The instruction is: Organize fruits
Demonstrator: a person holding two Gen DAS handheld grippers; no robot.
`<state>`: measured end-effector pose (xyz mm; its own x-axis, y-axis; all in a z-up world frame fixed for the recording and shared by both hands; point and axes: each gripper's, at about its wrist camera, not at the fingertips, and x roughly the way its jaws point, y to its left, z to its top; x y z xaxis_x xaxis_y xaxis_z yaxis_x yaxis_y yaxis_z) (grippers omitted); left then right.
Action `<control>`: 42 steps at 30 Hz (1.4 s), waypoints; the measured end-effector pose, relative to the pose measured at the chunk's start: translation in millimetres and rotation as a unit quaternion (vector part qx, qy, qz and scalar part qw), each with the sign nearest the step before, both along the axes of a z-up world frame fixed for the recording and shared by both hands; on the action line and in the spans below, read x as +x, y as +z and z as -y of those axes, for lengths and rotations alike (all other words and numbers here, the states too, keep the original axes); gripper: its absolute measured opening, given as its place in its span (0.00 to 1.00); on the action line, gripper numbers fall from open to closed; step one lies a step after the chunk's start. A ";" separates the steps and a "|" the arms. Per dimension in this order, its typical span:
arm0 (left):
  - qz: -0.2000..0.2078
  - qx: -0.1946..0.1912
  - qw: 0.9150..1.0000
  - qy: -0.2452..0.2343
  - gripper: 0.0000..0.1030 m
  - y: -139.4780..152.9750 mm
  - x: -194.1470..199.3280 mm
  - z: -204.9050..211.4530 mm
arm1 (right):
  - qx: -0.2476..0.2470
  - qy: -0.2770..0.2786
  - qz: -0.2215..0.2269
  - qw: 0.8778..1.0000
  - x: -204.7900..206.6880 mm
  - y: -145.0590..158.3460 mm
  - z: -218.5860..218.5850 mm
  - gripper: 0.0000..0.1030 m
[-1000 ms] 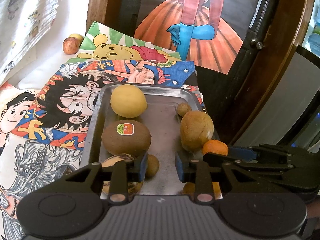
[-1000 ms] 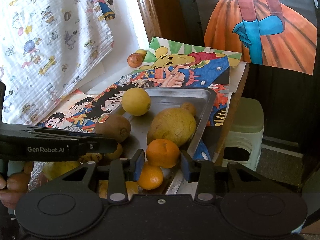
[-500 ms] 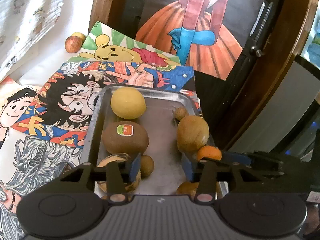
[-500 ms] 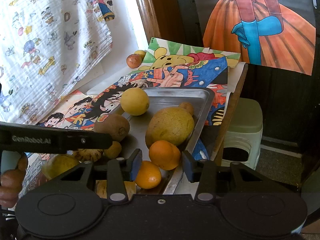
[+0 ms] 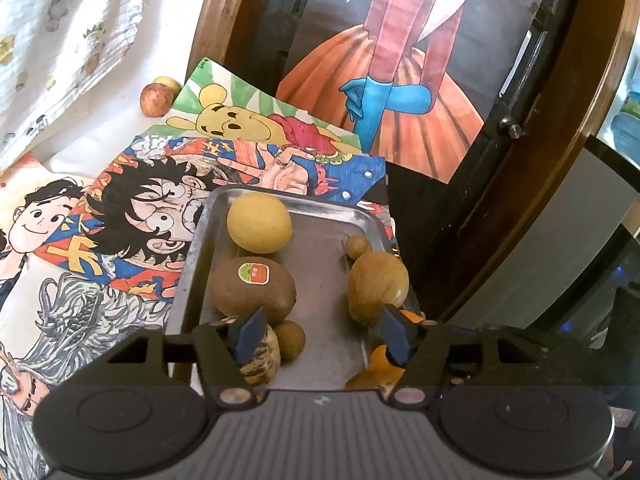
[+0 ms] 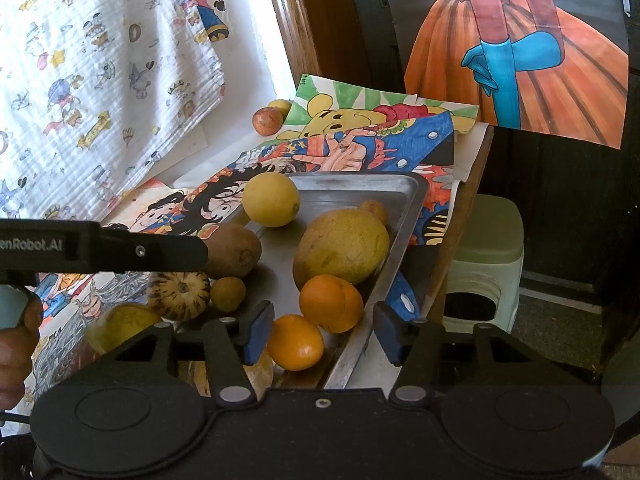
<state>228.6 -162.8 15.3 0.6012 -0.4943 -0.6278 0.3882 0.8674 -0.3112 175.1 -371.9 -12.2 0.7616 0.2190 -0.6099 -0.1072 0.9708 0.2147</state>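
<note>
A metal tray (image 5: 320,216) (image 6: 352,186) holds several fruits: a yellow lemon (image 5: 259,223) (image 6: 271,199), a brown kiwi with a sticker (image 5: 253,288) (image 6: 236,251), a large tan fruit (image 5: 378,286) (image 6: 340,246), two oranges (image 6: 331,303) (image 6: 295,343), a striped fruit (image 6: 179,290) and small brown ones (image 5: 290,339). My left gripper (image 5: 322,334) hovers open over the tray's near end, nothing between its fingers. My right gripper (image 6: 322,334) is open just behind the two oranges, apart from them. A red apple (image 5: 153,99) (image 6: 267,121) lies at the table's far left.
Cartoon drawings (image 5: 132,216) cover the table. A patterned cloth (image 6: 100,80) hangs at the left. A dark door with a poster (image 5: 400,60) stands behind. A pale green stool (image 6: 486,260) sits off the table's right edge. A hand (image 6: 16,340) holds the left gripper.
Both grippers have opened wider and drawn back from the tray. The orange that sat between the right gripper's fingers now rests on the tray.
</note>
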 end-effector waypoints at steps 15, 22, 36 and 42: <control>0.035 -0.008 0.998 0.050 0.95 7.2 -18.4 -23.0 | -0.006 -0.020 0.033 0.999 -20.1 11.0 -14.5 0.77; 0.047 -0.011 0.996 0.073 0.99 9.2 -33.3 -39.9 | -0.008 -0.032 0.051 0.998 -31.6 17.7 -22.7 0.84; 0.076 -0.002 0.993 0.094 0.99 16.3 -69.5 -64.2 | -0.027 -0.044 0.084 0.995 -67.7 35.0 -37.6 0.88; 0.089 0.001 0.992 0.092 0.99 18.8 -86.2 -65.3 | -0.026 -0.045 0.092 0.994 -85.6 39.8 -37.5 0.93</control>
<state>142.4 -97.4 34.2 0.7833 -0.3642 -0.5039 0.2713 0.9294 -0.2500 89.5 -334.5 27.6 0.8766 0.1162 -0.4670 -0.0519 0.9876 0.1483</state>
